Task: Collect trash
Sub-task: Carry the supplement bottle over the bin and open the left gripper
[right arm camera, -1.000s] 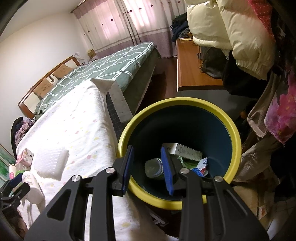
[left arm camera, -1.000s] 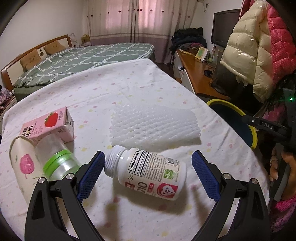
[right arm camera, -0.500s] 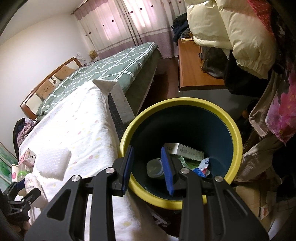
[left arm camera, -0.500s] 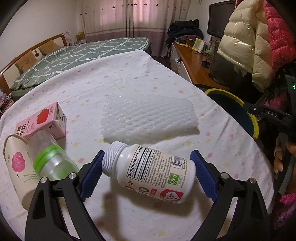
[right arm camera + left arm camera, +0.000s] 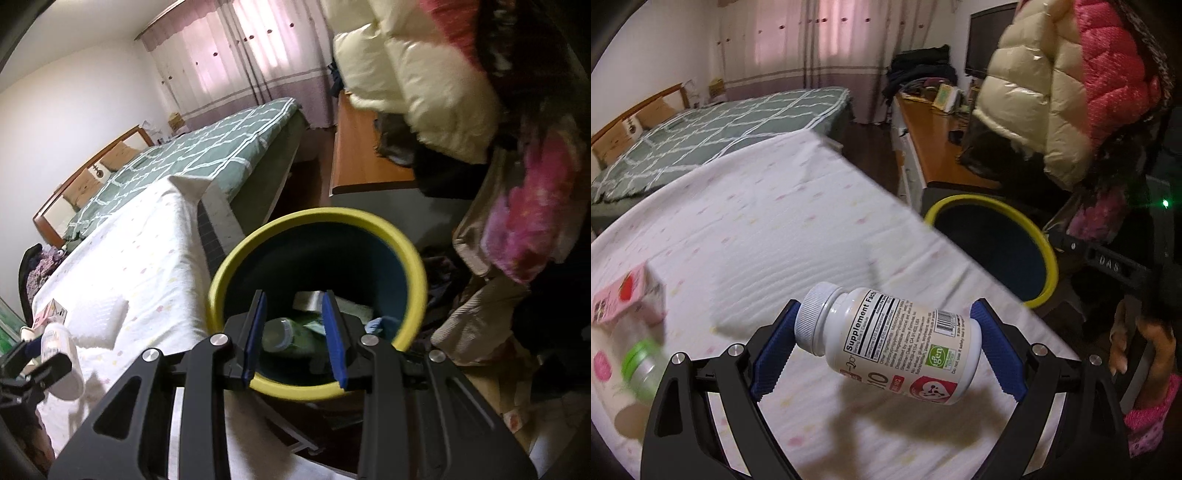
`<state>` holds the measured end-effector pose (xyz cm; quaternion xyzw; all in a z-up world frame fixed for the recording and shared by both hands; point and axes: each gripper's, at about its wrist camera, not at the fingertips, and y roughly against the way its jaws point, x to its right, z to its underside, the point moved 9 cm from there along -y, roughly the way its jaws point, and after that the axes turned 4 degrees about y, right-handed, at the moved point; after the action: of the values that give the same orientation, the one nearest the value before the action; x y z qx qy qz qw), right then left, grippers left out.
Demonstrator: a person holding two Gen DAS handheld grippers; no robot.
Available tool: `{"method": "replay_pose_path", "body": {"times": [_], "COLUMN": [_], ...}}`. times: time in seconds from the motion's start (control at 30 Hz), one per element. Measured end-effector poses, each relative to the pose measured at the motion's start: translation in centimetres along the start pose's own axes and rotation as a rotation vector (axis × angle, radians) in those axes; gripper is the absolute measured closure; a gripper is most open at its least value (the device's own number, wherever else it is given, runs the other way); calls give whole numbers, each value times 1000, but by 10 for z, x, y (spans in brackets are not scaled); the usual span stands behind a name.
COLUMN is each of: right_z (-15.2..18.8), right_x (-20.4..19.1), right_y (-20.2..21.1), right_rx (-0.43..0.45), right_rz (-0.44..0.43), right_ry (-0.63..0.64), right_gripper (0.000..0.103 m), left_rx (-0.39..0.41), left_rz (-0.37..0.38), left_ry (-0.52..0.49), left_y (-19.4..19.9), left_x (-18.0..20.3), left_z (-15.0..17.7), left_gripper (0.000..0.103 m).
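Observation:
My left gripper [image 5: 882,343] is shut on a white supplement bottle [image 5: 890,341], held end to end by cap and base and lifted above the spotted tablecloth. The yellow-rimmed dark bin [image 5: 991,245] stands past the table's right edge. A white foam sheet [image 5: 790,280], a pink strawberry carton [image 5: 624,297], a green-lidded jar [image 5: 642,365] and a pale cup [image 5: 605,384] lie on the table. My right gripper [image 5: 293,328] hovers over the bin [image 5: 317,218] with its jaws slightly apart and empty. The bin holds a bottle [image 5: 284,334] and a box [image 5: 308,301]. The held bottle shows at lower left [image 5: 61,350].
A green quilted bed [image 5: 713,129] lies behind the table. A wooden desk [image 5: 931,133] and hanging puffy coats [image 5: 1063,92] stand to the right, above the bin. The person's hand [image 5: 1145,343] holds the right gripper's handle.
My left gripper closed on the supplement bottle, lifted it off the table and swung right toward the bin. The right gripper stayed over the bin.

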<state>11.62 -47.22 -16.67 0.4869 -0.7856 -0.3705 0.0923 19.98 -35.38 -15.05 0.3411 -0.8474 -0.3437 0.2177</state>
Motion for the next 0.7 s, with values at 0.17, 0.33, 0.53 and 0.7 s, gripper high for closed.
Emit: {"method": "replay_pose_path", "body": {"times": [0.17, 0.33, 0.53, 0.7], "right_z": [2, 3, 4, 4], "right_x": [32, 60, 88, 104], "right_y": [13, 21, 29, 33], "right_rx": [7, 12, 22, 28], "right_rz": [45, 69, 90, 114], "right_ry": [-13, -42, -74, -92], "right_gripper": [68, 68, 68, 63], "left_rx": [0, -12, -31, -59], "left_rz": [46, 91, 101, 98], "left_ry": [-48, -94, -150, -156], "left_y": [-20, -45, -80, -109], "left_x": [45, 92, 133, 150], "left_z": [-23, -45, -63, -71], "left_gripper": [13, 13, 13, 13]}}
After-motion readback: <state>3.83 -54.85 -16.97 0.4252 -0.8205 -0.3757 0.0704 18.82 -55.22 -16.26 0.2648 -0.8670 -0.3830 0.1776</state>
